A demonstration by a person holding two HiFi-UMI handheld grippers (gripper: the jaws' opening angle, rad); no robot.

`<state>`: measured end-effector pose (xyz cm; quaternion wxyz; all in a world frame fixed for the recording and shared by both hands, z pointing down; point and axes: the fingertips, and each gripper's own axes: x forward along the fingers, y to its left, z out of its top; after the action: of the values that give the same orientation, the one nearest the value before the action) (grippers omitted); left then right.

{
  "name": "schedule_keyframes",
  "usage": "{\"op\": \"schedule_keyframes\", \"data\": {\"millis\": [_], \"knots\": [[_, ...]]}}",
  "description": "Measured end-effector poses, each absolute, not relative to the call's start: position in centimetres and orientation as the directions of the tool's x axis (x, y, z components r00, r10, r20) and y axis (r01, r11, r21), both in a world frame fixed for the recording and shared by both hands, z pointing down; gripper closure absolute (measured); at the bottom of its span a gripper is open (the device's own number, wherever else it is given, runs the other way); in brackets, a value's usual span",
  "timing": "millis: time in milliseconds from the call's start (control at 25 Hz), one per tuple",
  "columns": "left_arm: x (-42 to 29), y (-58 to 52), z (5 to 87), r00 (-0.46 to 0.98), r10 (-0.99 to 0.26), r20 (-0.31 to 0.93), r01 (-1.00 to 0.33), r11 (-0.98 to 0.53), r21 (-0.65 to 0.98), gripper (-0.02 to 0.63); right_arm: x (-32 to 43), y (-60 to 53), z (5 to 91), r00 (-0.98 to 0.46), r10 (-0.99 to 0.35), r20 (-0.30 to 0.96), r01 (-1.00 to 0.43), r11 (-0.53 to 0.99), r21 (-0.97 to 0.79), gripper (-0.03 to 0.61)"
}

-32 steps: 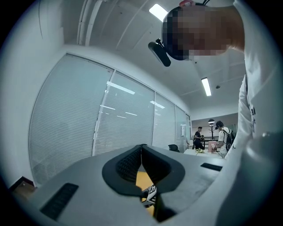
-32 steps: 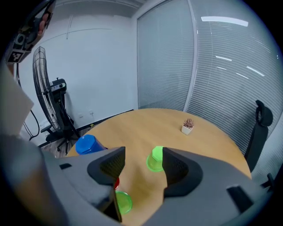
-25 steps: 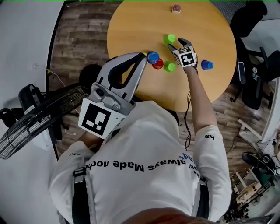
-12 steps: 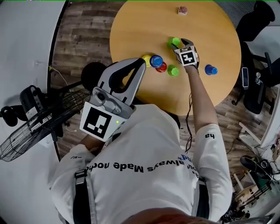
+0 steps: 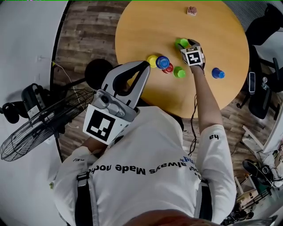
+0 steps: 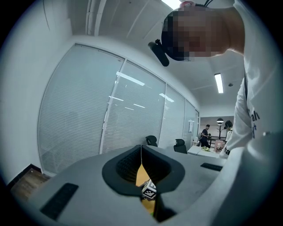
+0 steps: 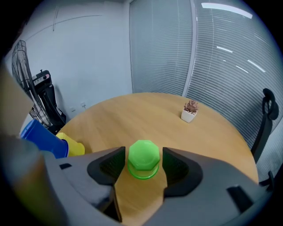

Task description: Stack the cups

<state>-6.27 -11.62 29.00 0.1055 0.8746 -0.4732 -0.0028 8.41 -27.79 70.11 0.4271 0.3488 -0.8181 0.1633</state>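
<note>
An upside-down green cup (image 7: pixel 143 160) stands on the round wooden table (image 7: pixel 132 119) between the jaws of my right gripper (image 7: pixel 143 153), which is open with a thin gap on each side. From the head view this green cup (image 5: pixel 181 43) lies just beyond the right gripper (image 5: pixel 185 45). A blue cup (image 5: pixel 162 62) sits against a red cup (image 5: pixel 168 69), with a yellow cup (image 5: pixel 152 60) to their left and a second green cup (image 5: pixel 179 72) to their right. Another blue cup (image 5: pixel 217 73) stands apart. My left gripper (image 5: pixel 144 66) is raised, shut and empty (image 6: pixel 141 149).
A small potted plant (image 5: pixel 191 10) stands at the table's far side. A floor fan (image 5: pixel 37 130) is at the left and office chairs (image 5: pixel 265 26) at the right. In the left gripper view, people stand far off in the office.
My left gripper has drawn back from the blue cup, uncovering the yellow cup. The right gripper stays around the same green cup. The head camera has shifted.
</note>
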Motion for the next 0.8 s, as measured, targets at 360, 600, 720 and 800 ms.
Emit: {"op": "schedule_keyframes", "data": {"millis": [360, 600, 720, 800], "knots": [[-6.5, -11.3, 28.9, 0.541, -0.835, 0.099, -0.835, -0.519, 0.181, 0.586, 8.2, -27.6, 70.3, -0.401, -0.425, 0.811, -0.700, 0.713, 0.028, 0.339], [-6.2, -10.3, 28.3, 0.548, -0.832, 0.081, -0.830, -0.530, 0.175, 0.586, 8.4, -27.4, 68.7, -0.401, -0.449, 0.798, -0.705, 0.708, 0.044, 0.339], [-5.8, -9.8, 27.9, 0.560, -0.826, 0.069, -0.822, -0.543, 0.170, 0.586, 8.9, -27.2, 67.6, -0.401, -0.463, 0.790, -0.708, 0.704, 0.054, 0.339], [-5.6, -9.4, 27.7, 0.566, -0.822, 0.062, -0.818, -0.551, 0.168, 0.586, 9.1, -26.9, 66.9, -0.400, -0.470, 0.787, -0.707, 0.705, 0.062, 0.339]]}}
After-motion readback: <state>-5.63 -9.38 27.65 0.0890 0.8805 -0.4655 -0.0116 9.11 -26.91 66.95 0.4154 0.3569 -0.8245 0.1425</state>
